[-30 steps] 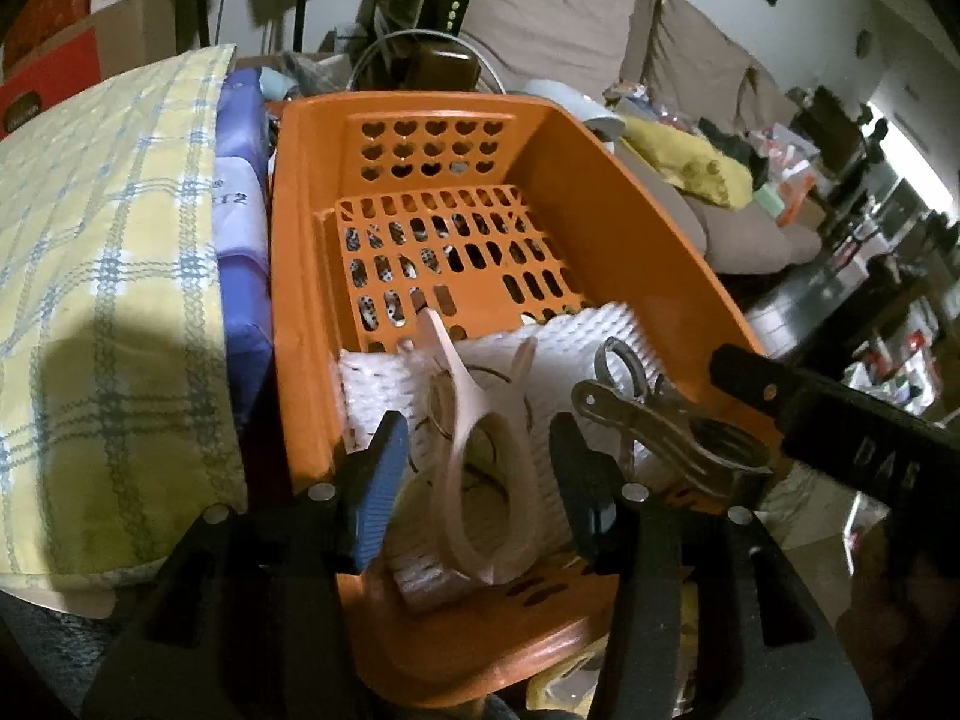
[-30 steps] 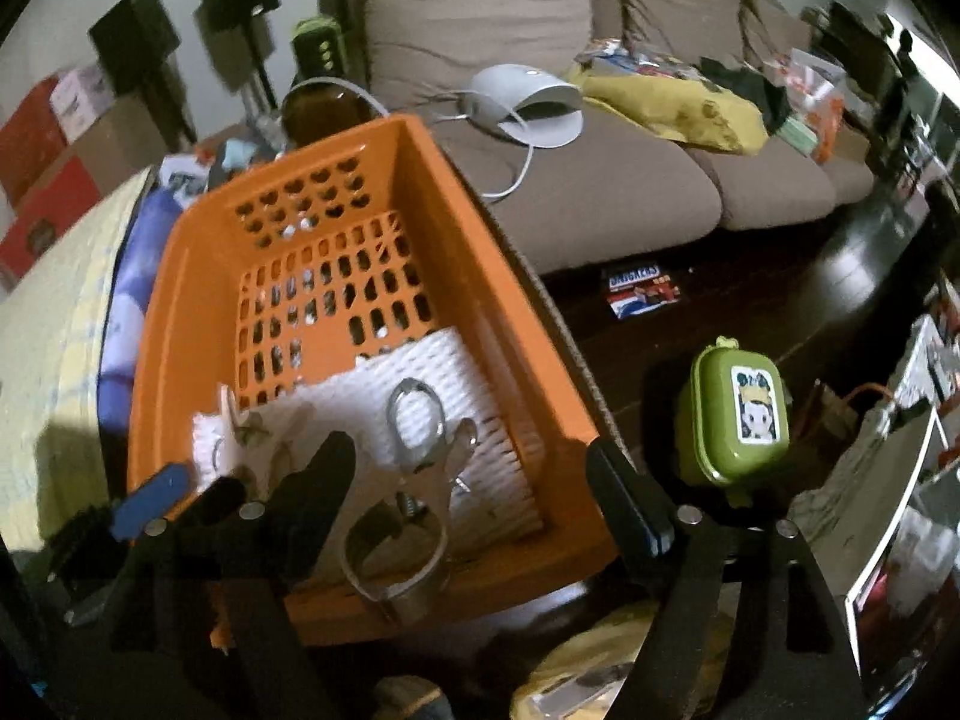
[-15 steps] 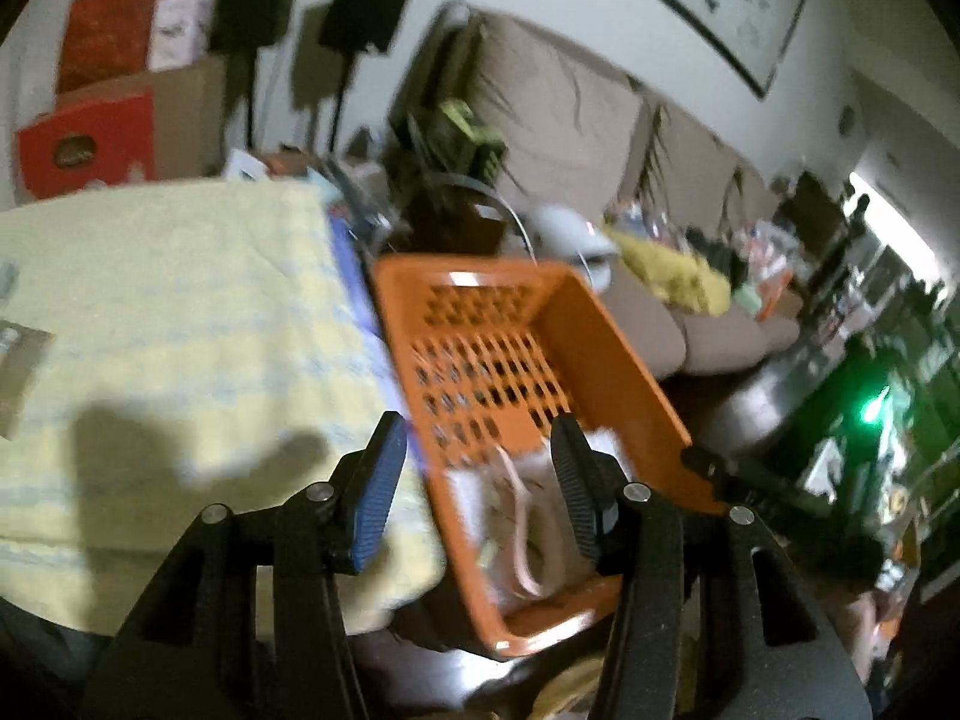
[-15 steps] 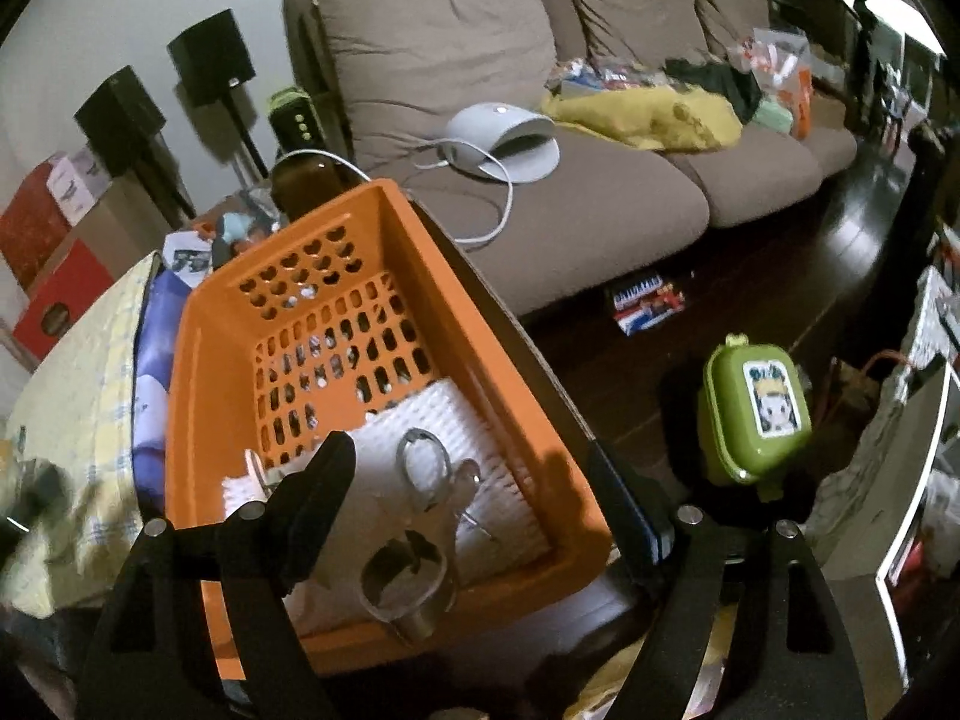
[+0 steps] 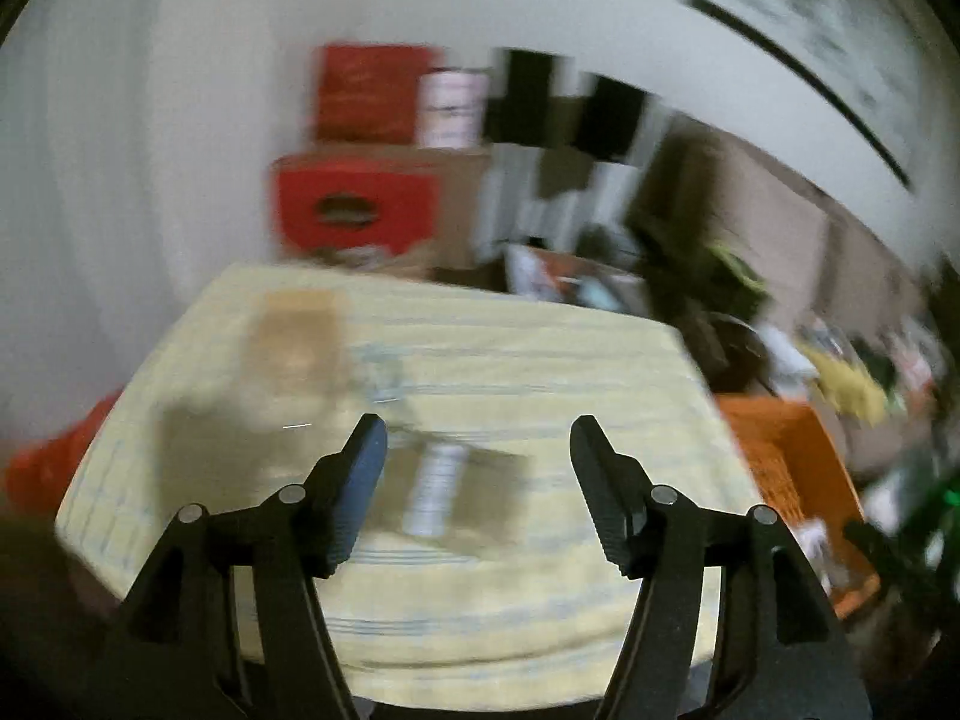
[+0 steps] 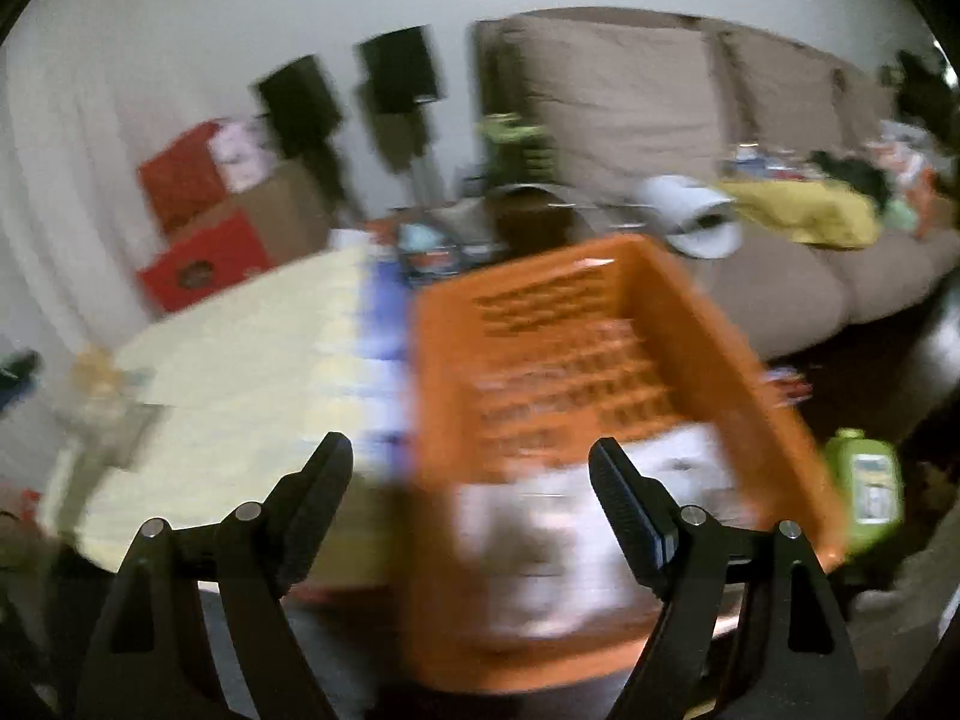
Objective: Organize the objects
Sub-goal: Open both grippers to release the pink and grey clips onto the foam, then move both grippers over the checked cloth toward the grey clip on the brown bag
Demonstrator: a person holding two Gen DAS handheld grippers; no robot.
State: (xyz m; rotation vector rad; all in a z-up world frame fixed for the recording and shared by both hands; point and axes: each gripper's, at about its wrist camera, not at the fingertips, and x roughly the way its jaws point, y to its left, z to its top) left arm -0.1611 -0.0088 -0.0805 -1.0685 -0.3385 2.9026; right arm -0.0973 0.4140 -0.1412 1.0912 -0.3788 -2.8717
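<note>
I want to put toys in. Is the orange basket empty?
No. The orange basket already has something white lying at its near end; the blur hides what else.

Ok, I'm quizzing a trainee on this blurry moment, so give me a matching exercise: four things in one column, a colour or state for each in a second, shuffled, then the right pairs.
Things:
1. basket
2. tablecloth
3. sofa
4. right gripper

Colours or states:
A. pale yellow with faint stripes
B. open, nothing between its fingers
C. orange, with a perforated floor
D. grey-brown cushions

Pairs: 1-C, 2-A, 3-D, 4-B
</note>
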